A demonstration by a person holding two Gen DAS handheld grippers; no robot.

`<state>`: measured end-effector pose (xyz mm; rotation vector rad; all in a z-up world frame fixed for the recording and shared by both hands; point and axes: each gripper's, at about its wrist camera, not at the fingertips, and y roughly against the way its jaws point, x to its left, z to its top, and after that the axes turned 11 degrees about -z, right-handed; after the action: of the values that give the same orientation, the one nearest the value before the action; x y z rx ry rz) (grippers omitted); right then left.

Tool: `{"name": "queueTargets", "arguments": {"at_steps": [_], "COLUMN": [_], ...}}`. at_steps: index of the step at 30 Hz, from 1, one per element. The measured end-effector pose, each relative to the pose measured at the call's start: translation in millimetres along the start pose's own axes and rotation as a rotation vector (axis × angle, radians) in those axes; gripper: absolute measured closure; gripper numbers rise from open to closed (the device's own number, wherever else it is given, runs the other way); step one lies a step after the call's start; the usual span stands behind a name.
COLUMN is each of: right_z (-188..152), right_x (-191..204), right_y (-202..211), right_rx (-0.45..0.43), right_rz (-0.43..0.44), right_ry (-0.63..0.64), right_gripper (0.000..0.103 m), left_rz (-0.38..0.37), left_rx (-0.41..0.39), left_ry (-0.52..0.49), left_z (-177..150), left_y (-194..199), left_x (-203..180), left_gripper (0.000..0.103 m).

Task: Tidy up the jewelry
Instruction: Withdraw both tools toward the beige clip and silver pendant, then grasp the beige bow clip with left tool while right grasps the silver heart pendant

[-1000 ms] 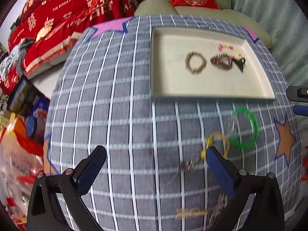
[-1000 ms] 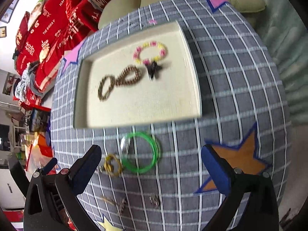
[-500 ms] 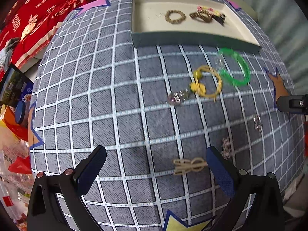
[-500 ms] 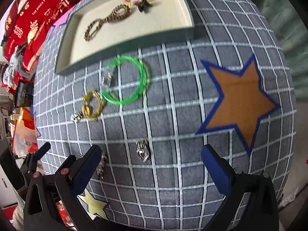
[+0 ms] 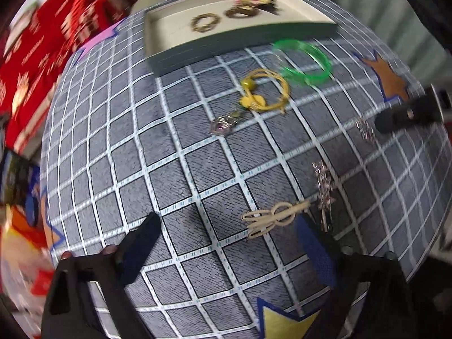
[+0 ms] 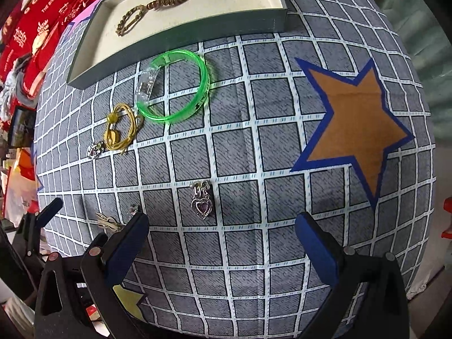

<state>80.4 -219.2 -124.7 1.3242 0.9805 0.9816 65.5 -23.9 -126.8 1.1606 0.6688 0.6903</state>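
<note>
While both grippers, left (image 5: 226, 240) and right (image 6: 220, 234), are held wide apart and empty, the heart pendant (image 6: 201, 202) is seen lying on the checked worktop (image 6: 254, 147) between the right gripper's fingers

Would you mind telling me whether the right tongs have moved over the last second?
Yes. The right tongs have drawn back from the tray, which now sits at the top edge of the right wrist view, and they hang open near the heart pendant.
</note>
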Motion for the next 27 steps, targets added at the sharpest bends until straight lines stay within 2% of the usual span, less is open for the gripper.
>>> {"name": "queueTargets", "arguments": {"at_steps": [6,8,10,14,16,19,21,24,26,27], "right_z": [-4.2,-4.7,-4.5,-5.3,-4.7,-5.6,-5.9,-3.1,-3.1,-4.3], "right_x": [16.5,22.4,27.2,35.6,39.0,41.8,45.6,57.5,61.2,63.7], "right_y": [-7.8,-11.5,-16.1,-18.9,-19.5,-22.4,-22.2,-20.1,-18.8,-16.9], "right_rx": [-0.005,-0.006,0.002,-0.010,-0.018,-0.030,-0.040,-0.050,-0.057,-0.058], "right_rz": [-0.020,-0.037,-0.053,-0.081,-0.092,-0.114,-0.142,-0.182,-0.184,-0.186], "right_ry": [0.014,0.027,0.030,0.026,0.028,0.041,0.054,0.077,0.084,0.086], "right_gripper": [0.004,0.014,0.024,0.030,0.031,0.033,0.040,0.055,0.070,0.076], "left_rz": [0.006,0.004,0.002,-0.016,-0.025,-0.049,-0.075,-0.119,-0.119,-0.127], "left_rx": [-0.016,-0.019,-0.018,-0.024,-0.030,-0.030,-0.026,-0.012,-0.009,-0.009], "left_ry": [-0.133,-0.156,-0.179,-0.195,-0.203,-0.211,-0.218,-0.229,-0.240,-0.235], "left_z": [2.7,1.9,2.8,4.6,5.1,8.3,7.8,6.6,5.2,5.3], "left_y": [-7.6,-6.5,-10.0,-12.7,-12.3,-13.0,-11.9,-12.5,-12.2,-11.6], "left_x": [-22.6,-26.0,-31.2,-31.2,-33.2,-35.5,-39.7,-45.8,-49.2,-48.9], "left_gripper": [0.002,0.002,0.007,0.011,0.017,0.030,0.045,0.068,0.072,0.080]}}
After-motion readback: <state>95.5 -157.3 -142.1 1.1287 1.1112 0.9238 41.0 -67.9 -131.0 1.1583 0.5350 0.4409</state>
